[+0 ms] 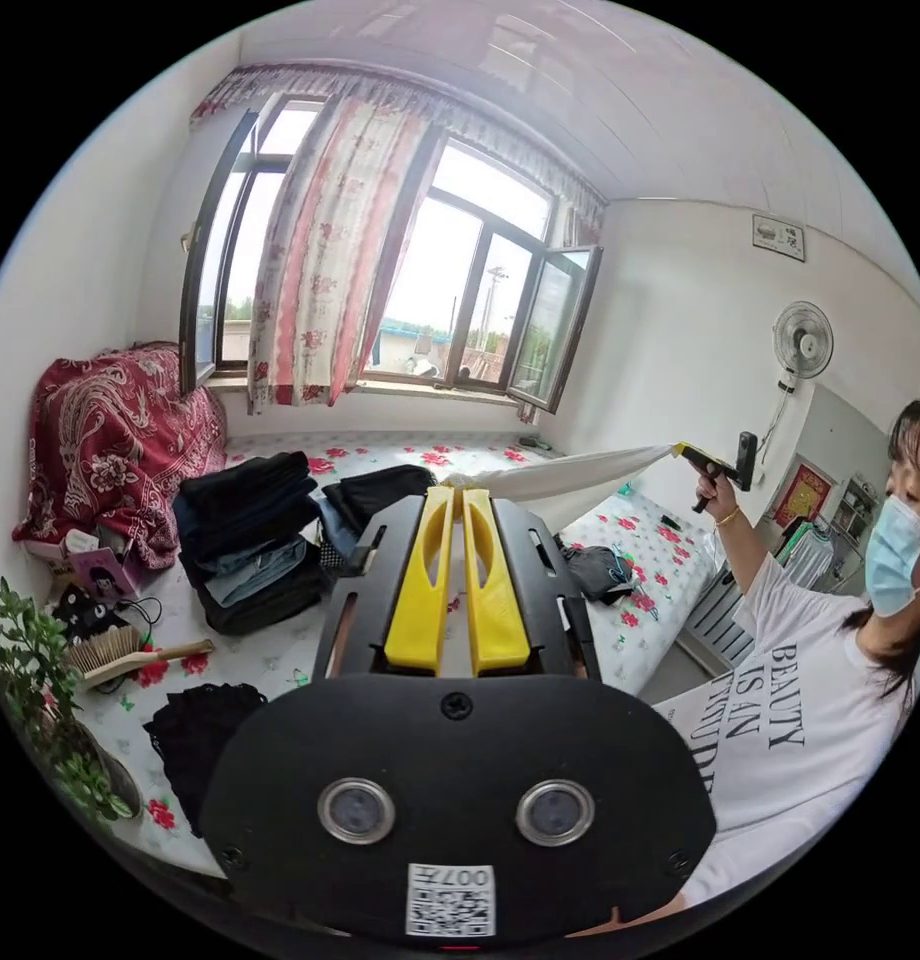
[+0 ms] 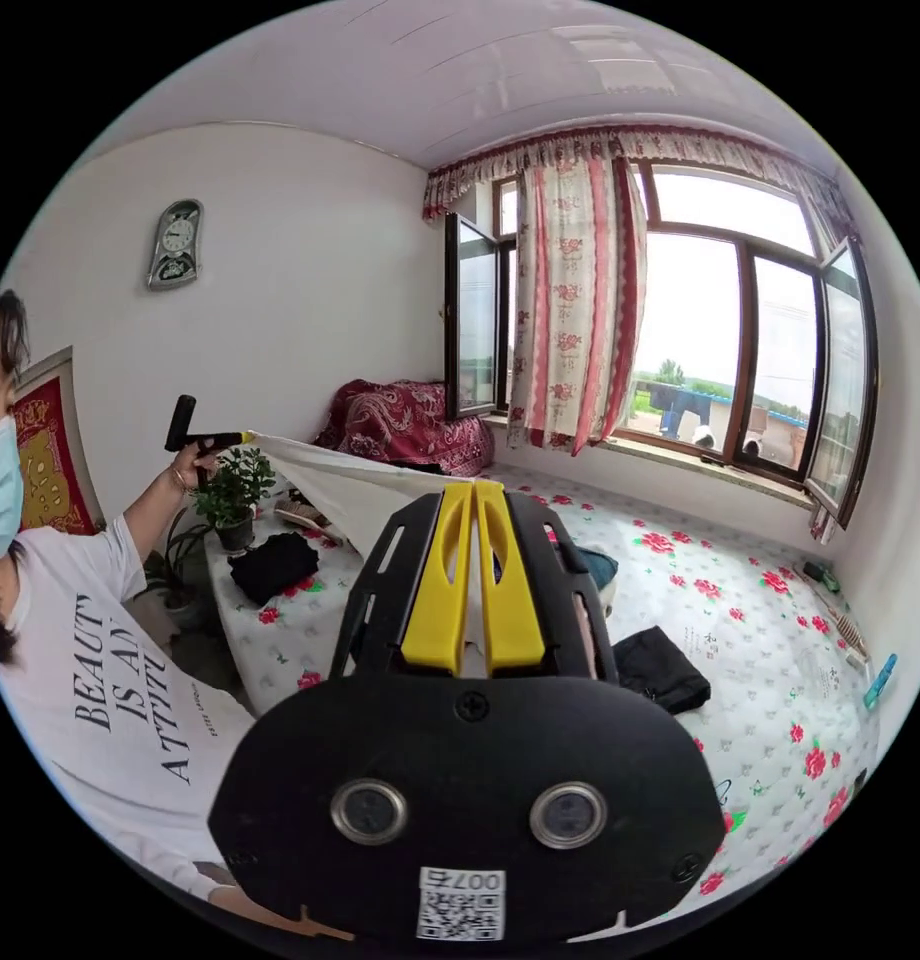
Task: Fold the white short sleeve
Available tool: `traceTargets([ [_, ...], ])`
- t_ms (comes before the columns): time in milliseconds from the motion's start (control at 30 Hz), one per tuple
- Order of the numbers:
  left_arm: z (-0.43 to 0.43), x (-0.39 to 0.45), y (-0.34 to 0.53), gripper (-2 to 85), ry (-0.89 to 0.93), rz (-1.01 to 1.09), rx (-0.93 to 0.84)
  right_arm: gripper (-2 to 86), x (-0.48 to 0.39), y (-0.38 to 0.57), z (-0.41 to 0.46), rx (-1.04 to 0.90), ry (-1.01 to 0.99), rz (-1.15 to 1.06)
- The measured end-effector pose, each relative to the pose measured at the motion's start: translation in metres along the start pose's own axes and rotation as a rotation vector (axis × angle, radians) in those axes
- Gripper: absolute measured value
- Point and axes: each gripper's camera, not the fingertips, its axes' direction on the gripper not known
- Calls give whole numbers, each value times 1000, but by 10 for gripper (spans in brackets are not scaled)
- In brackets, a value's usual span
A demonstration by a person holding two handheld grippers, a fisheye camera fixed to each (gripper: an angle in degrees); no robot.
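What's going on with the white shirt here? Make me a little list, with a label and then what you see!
Shirt: white shirt pulled tight in the air between the two tools
Left hand-held gripper: shut on the shirt's edge
Right hand-held gripper: shut on the other edge
Below: flowered bed sheet
On the sheet: stack of dark clothes, brush, small black cloth
Nearby: potted plant, open window

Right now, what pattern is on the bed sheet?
White bed sheet with red flowers; clearest in the right gripper view.
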Motion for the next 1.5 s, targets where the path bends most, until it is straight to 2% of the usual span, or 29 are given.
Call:
traceTargets([
  [200,-20,36,89,-9,24,7,-99,-2,-34,86,-25,-136,-88,-32],
  [300,-14,40,151,-9,35,-84,-158,-3,-46,137,-17,-244,-109,25],
  [567,23,9,313,-9,152,-556,-317,-3,-48,283,51,-594,-190,376],
  [767,45,8,326,-9,171,-568,-448,-2,-43,309,68,-668,-220,475],
  [900,60,1,315,-8,184,-530,-450,-2,-29,302,77,-640,-247,500],
  [1100,135,-61,294,-4,151,-581,-472,0,22,281,154,-644,-274,532],
  [1200,191,-97,282,11,92,-643,-507,2,53,276,215,-649,-242,622],
  [1333,250,-128,281,82,-68,-741,-548,18,79,290,285,-725,-74,731],
  [1500,253,-128,290,100,-160,-686,-653,31,76,309,272,-747,-68,728],
])
